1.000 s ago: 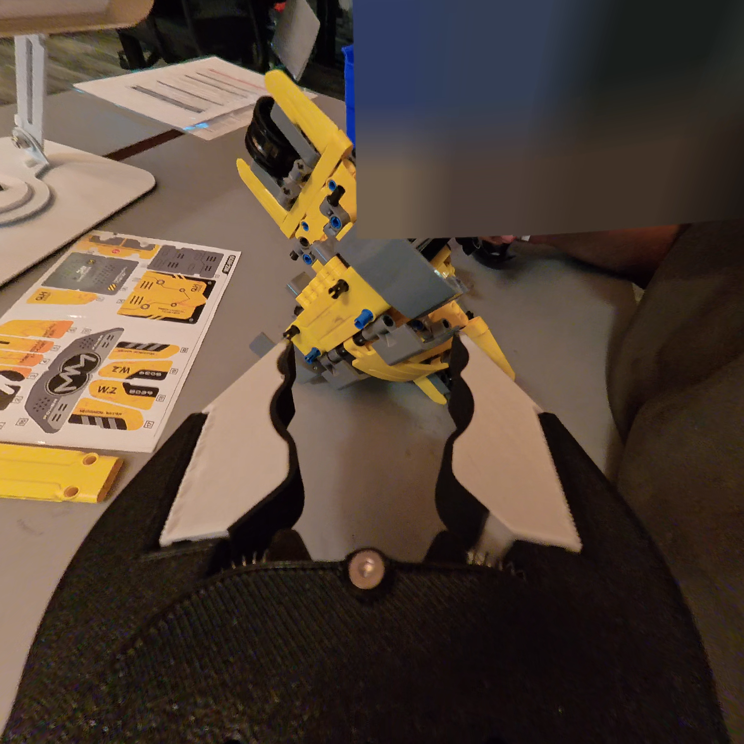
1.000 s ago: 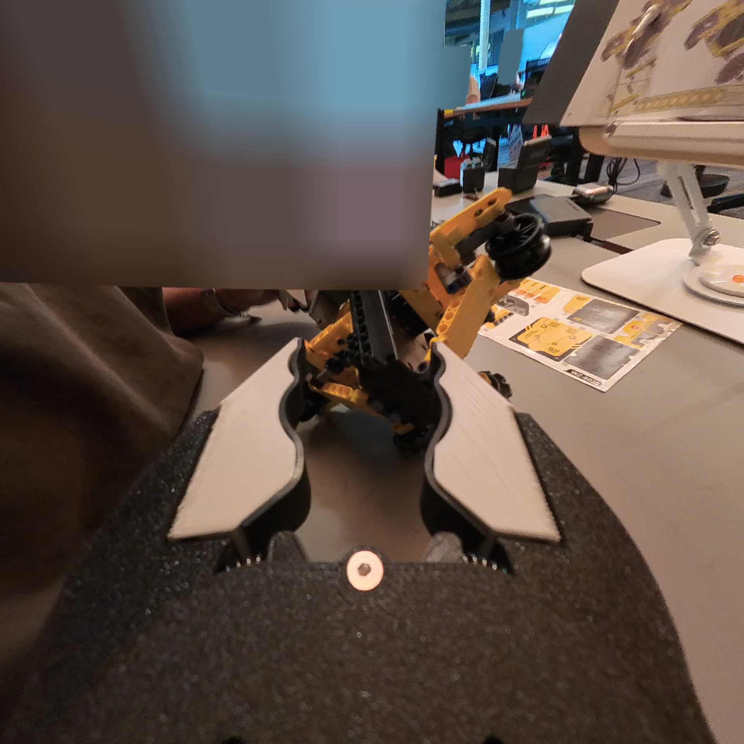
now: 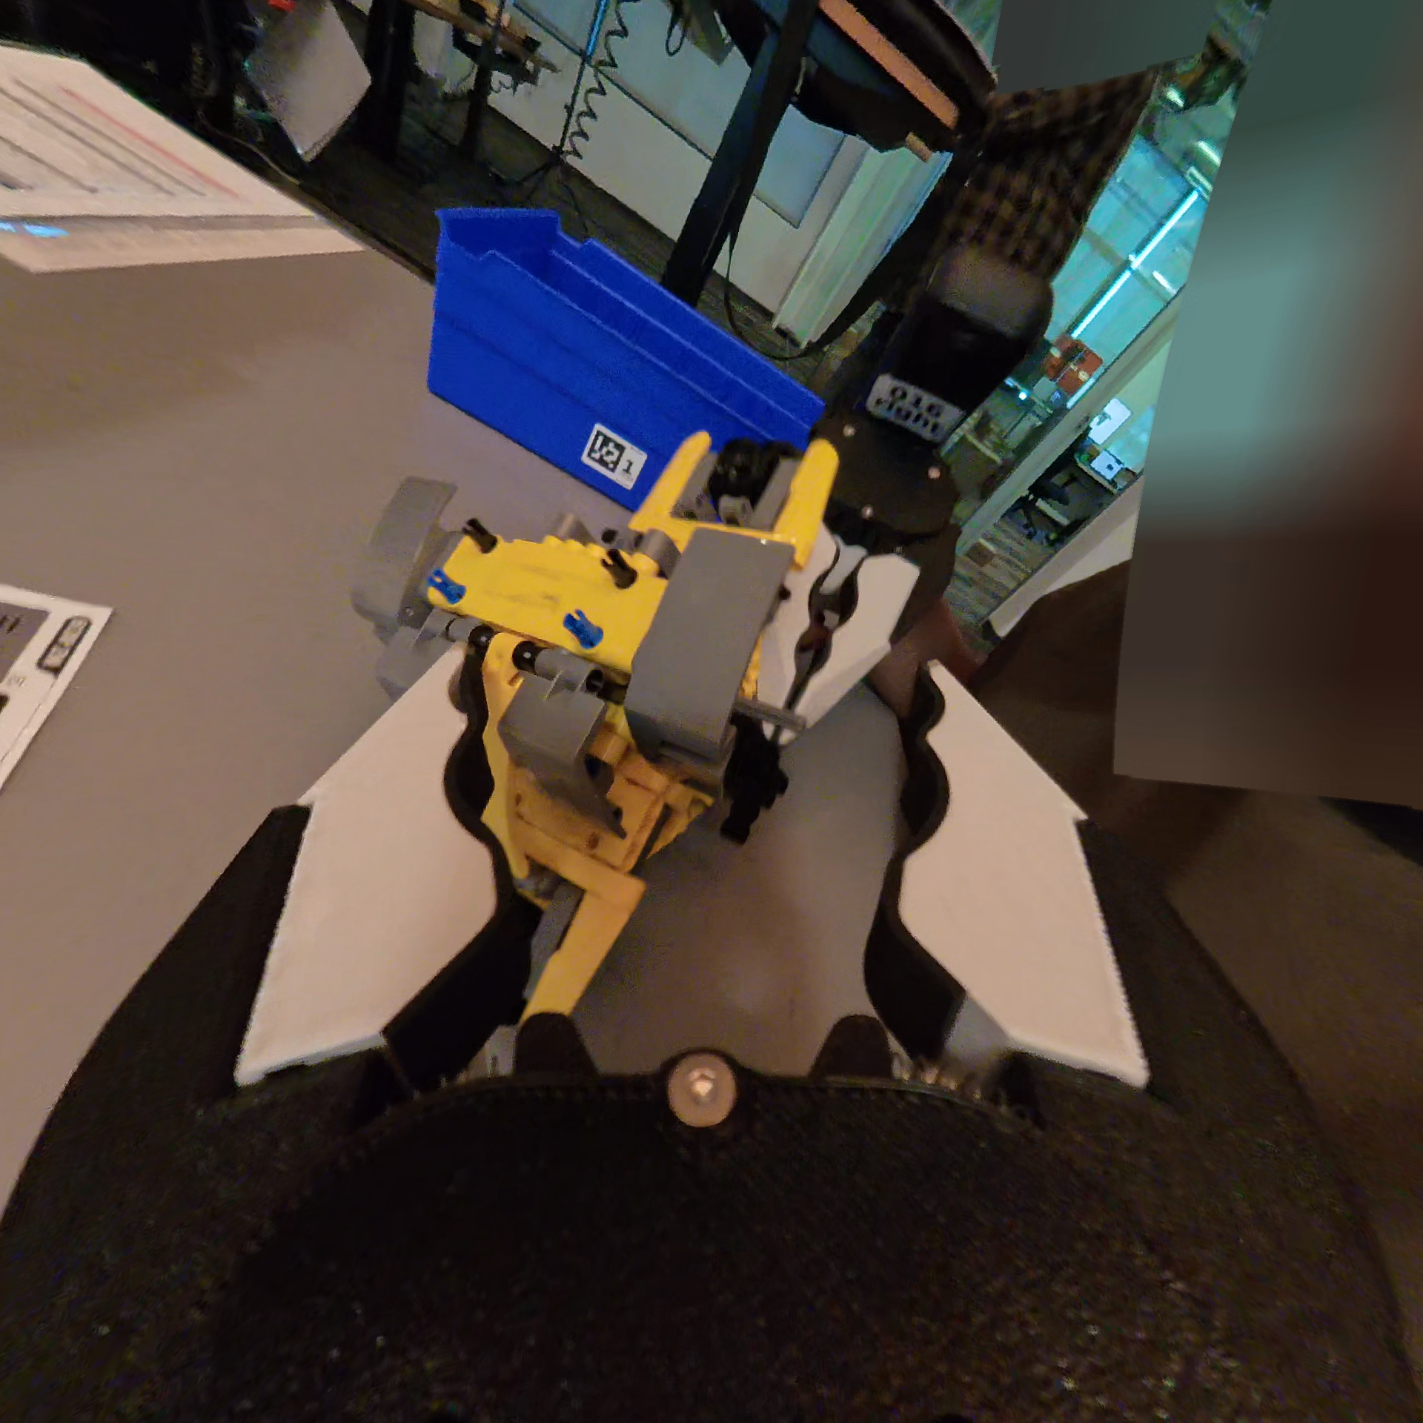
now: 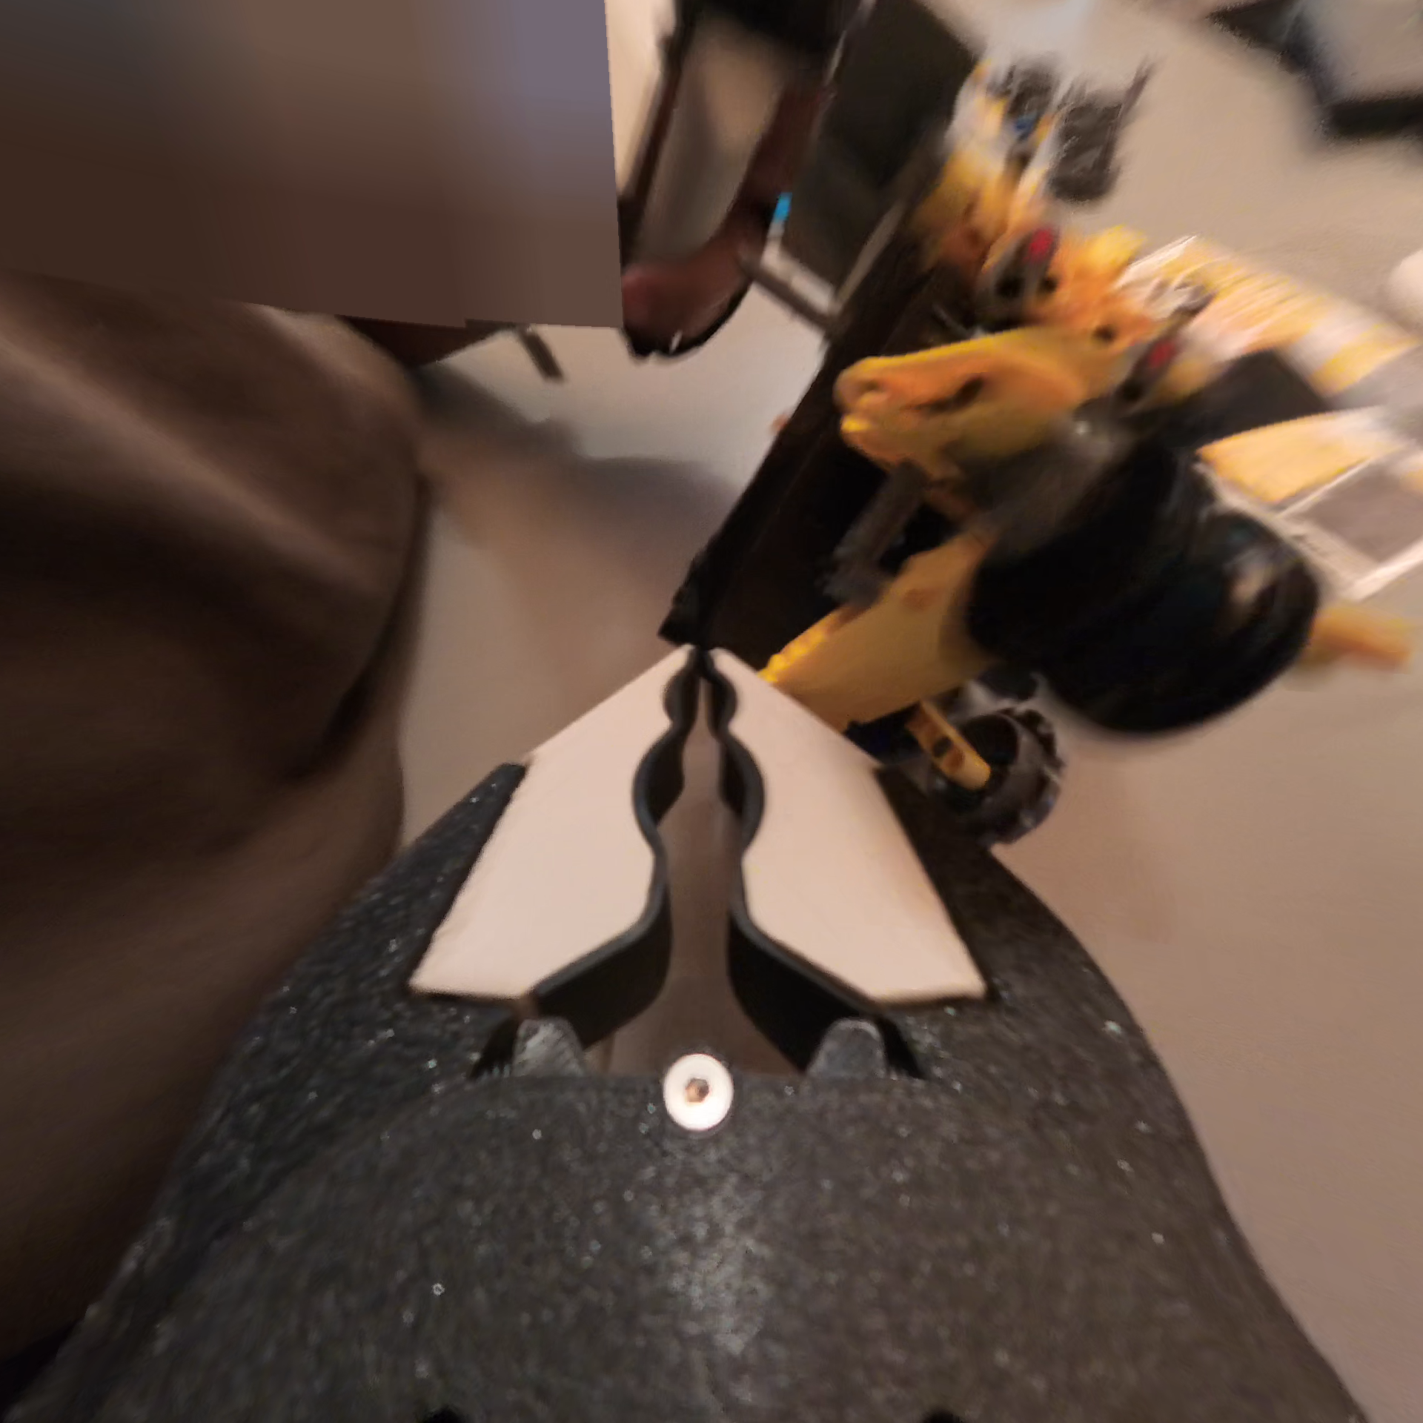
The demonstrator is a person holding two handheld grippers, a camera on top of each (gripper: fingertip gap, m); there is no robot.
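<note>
blocky yellow-grey brick model (image 3: 616,654) between parted left gripper (image 3: 693,693) fingers.

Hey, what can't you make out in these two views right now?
Right wrist view: model smeared by motion blur, parts indistinct.
Left wrist view: sticker sheet cut off by the left edge.
Left wrist view: bin contents hidden by its near wall.
Left wrist view: whether the model touches the table, hidden behind the left gripper.

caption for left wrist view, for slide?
Open left gripper around yellow-grey brick model over grey table; blue bin behind.
</note>
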